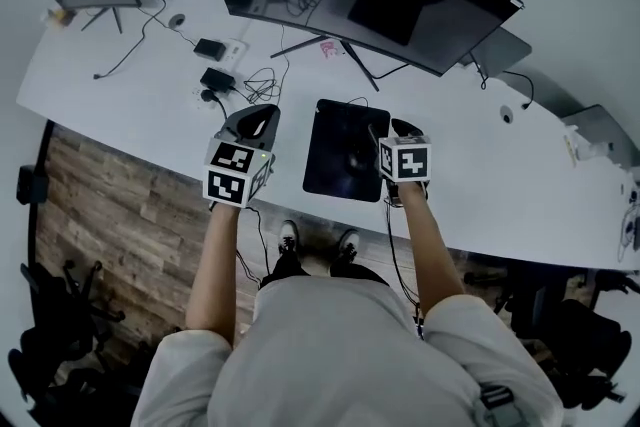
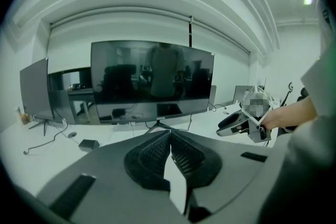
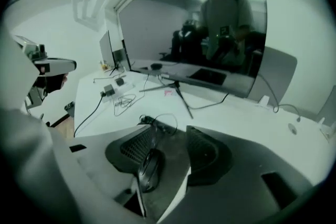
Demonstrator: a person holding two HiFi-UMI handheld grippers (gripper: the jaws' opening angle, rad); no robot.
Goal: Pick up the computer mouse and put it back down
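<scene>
Right gripper view: my right gripper [image 3: 171, 131] has its fingers apart, with the mouse [image 3: 149, 169] seen between them on the mouse pad [image 3: 176, 157]. My left gripper's [image 2: 170, 136] fingers are pressed together.

Smooth dark plastic mouse [image 3: 148, 169], glossy monitor screen [image 2: 152, 76], matt white desk [image 1: 150, 105], wood-plank floor [image 1: 120, 205].

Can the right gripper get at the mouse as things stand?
Probably yes: the mouse lies uncovered on the pad and shows between the open jaws of the right gripper, with nothing in the way.
</scene>
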